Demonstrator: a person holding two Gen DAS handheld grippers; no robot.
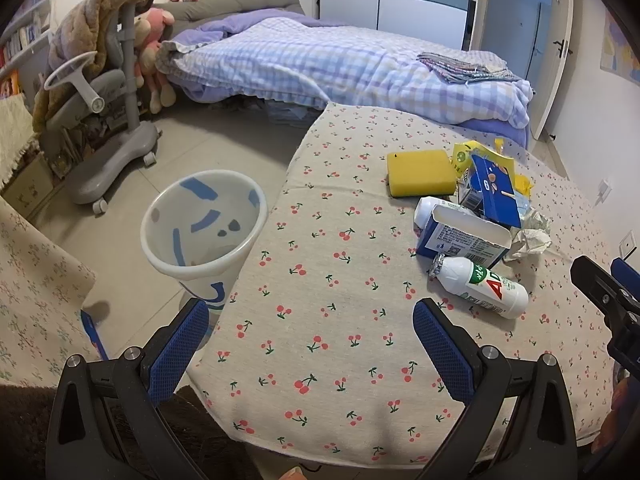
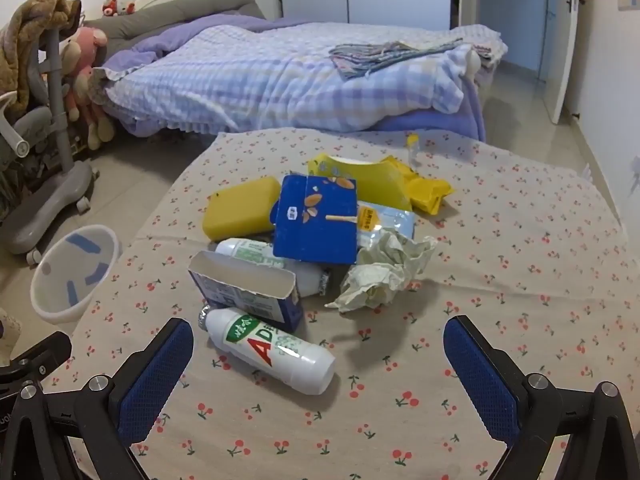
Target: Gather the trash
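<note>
We see the trash heaped on the desk [image 2: 500, 240] — a white bottle [image 2: 272, 350] lying on its side nearest, an opened blue carton [image 2: 316, 222], crumpled paper [image 2: 384, 274], yellow wrappers [image 2: 424, 188] — and the white bin [image 2: 74, 274] standing on the floor beside it.

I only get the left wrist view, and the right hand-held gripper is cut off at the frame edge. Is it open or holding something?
Observer: The right hand-held gripper is wide open and empty. The white plastic bottle with red letters lies on the cloth between its fingers.
Reviewer: What is behind the flattened blue cardboard carton?
Observer: A pale blue plastic packet is pinned under it, and a crumpled yellow wrapper lies beyond.
</note>
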